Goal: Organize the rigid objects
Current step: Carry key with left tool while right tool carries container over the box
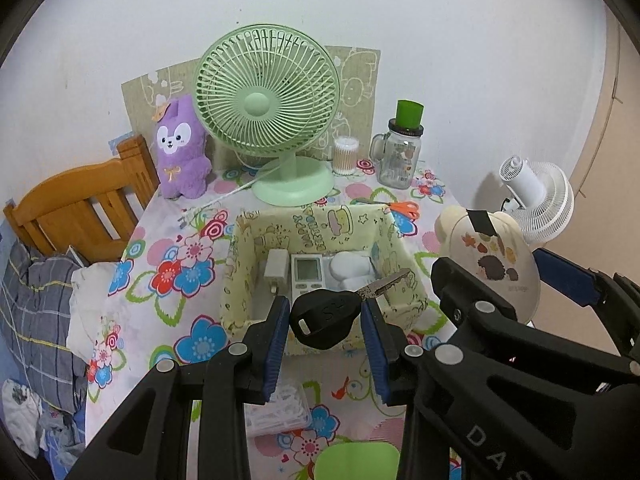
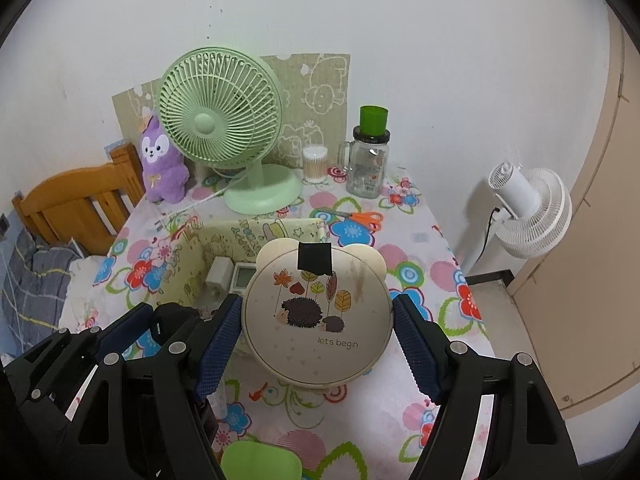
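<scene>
My left gripper (image 1: 325, 311) is shut on a black key (image 1: 320, 322), whose metal blade (image 1: 386, 285) sticks out to the right. It hangs over the near wall of a yellow fabric box (image 1: 308, 218). In the box lie a white charger (image 1: 276, 266), a white remote with a screen (image 1: 306, 274) and a white rounded object (image 1: 352, 268). My right gripper (image 2: 318, 307) is shut on a round cream case with a hedgehog picture (image 2: 316, 320), held just right of the box (image 2: 256, 232). The case (image 1: 492, 256) also shows in the left wrist view.
On the flowered tablecloth (image 1: 192, 256) behind the box stand a green fan (image 1: 268, 120), a purple plush (image 1: 182, 148), a cotton swab tub (image 1: 346, 156) and a glass jar (image 1: 400, 152). Orange scissors (image 1: 404, 208) lie near it. A wooden chair (image 1: 80, 208) is at left, a white fan (image 2: 528, 208) at right.
</scene>
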Tool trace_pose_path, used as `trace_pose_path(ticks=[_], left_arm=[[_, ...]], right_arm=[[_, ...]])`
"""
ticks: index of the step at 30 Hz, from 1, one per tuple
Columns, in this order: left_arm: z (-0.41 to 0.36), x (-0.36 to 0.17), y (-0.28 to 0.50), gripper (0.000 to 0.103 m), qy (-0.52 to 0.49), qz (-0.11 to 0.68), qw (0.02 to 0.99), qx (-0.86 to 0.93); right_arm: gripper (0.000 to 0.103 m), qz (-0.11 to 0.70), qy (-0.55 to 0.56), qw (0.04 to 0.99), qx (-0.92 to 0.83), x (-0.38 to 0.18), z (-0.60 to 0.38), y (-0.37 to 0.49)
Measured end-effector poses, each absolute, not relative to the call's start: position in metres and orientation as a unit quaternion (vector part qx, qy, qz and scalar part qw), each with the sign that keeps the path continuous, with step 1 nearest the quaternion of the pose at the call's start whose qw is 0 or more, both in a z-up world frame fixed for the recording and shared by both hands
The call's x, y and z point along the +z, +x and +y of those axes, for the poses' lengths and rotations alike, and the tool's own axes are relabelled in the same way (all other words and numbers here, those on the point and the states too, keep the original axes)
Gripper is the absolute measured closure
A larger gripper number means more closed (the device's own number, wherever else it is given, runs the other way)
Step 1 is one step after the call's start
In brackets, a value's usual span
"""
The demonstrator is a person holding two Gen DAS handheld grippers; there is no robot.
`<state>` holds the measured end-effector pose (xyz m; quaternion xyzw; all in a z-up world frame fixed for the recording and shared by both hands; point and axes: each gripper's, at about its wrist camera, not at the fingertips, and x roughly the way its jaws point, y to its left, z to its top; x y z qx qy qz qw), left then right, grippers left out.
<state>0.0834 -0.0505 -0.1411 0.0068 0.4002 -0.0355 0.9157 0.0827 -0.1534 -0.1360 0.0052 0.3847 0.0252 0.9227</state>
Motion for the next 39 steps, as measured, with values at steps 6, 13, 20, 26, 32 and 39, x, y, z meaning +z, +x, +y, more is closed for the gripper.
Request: trace_pose_path(ticks=[6, 13, 20, 26, 32, 39], left_arm=[[-0.049, -0.138, 0.092, 0.066, 0.003, 0.399, 0.916, -0.034], [-0.047, -0.138, 0.109, 0.066, -0.001, 0.403, 0.915, -0.028], [-0.042, -0.146, 0.127, 0.066, -0.005, 0.411, 0.911, -0.023], [-0.037, -0.154, 0.143, 0.066, -0.009, 0.421, 0.907, -0.018], [-0.032, -0.166, 0.157, 0.066, -0.016, 0.438, 0.899, -0.015], [-0.027, -0.182, 0.171, 0.066, -0.023, 0.454, 0.89, -0.011]], right_arm=[[0.025, 0.383, 0.002, 0.923, 0.034, -0.132, -0.153, 0.093], [0.025, 0.385, -0.002, 0.922, 0.045, -0.133, -0.149, 0.112], [0.025, 0.393, -0.003, 0.918, 0.051, -0.141, -0.144, 0.134], [0.025, 0.403, -0.006, 0.914, 0.058, -0.15, -0.138, 0.152], [0.025, 0.409, -0.013, 0.91, 0.061, -0.159, -0.133, 0.165], [0.025, 0.426, 0.001, 0.903, 0.064, -0.176, -0.129, 0.18]])
